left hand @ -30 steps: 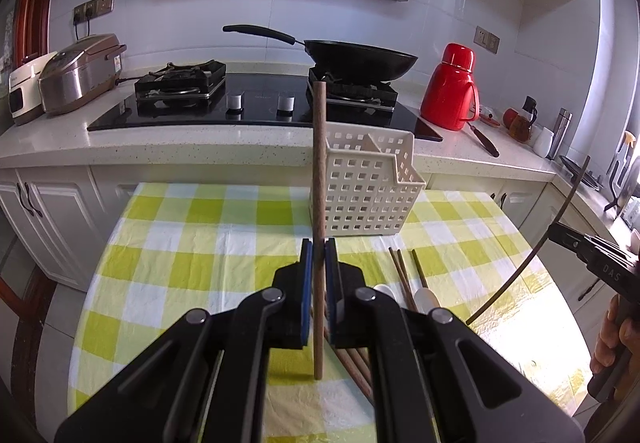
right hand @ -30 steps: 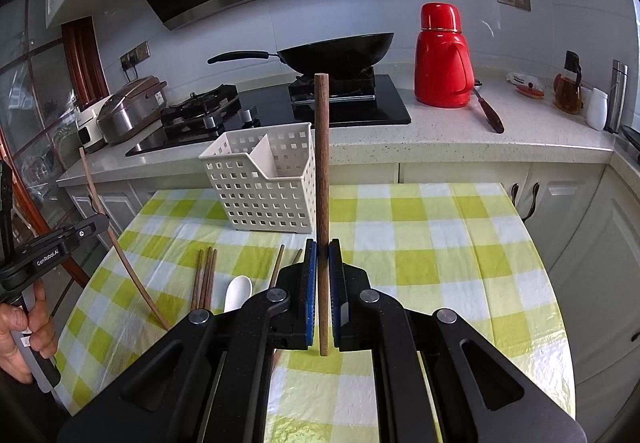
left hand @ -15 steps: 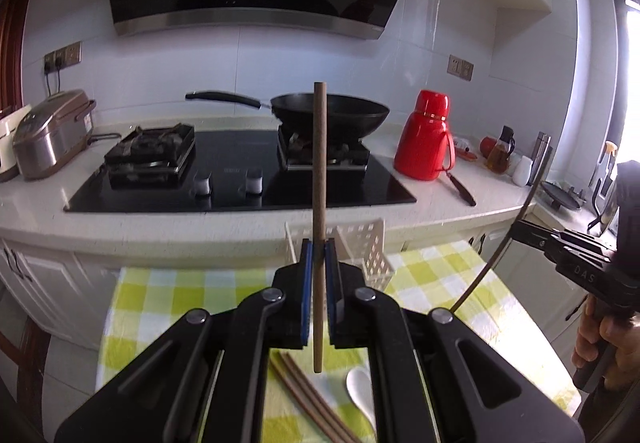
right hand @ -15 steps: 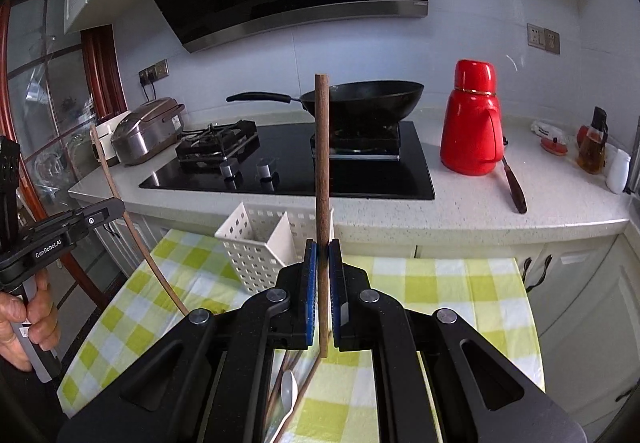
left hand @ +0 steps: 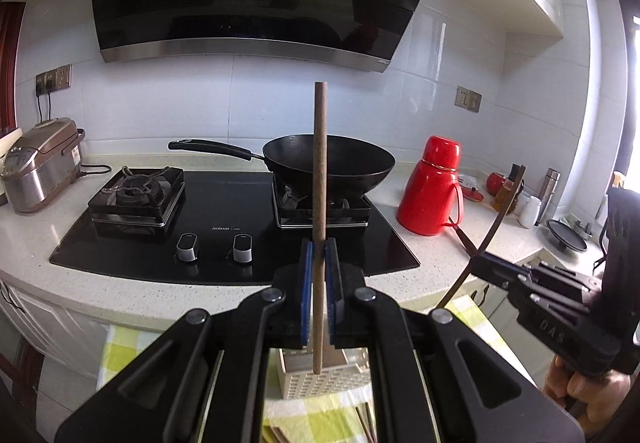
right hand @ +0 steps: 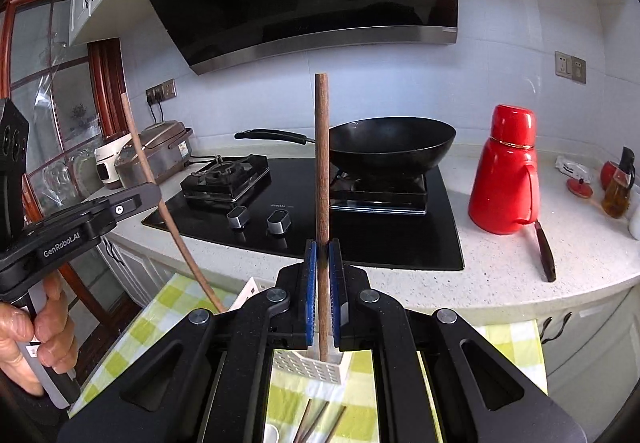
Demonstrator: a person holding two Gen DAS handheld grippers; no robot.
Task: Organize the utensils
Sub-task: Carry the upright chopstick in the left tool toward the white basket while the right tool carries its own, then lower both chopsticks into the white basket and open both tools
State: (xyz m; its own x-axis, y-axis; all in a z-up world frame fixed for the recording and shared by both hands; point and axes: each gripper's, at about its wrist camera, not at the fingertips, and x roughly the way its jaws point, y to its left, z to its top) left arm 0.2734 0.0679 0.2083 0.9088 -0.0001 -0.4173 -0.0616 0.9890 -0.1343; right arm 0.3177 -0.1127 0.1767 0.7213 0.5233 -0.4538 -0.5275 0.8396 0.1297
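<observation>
Each hand-held gripper was clamped on one chopstick: left (left hand: 319, 297) on chopstick (left hand: 320, 179), right (right hand: 323, 295) likewise. Sticks were upright, tips just above basket (right hand: 310, 365), probably lined up for dropping in.

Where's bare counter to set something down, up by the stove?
Bare counter strip in front of the hob, and between hob and red thermos. Crowded right of the thermos: knife, bottle, small items. Rice cooker fills the left end.
</observation>
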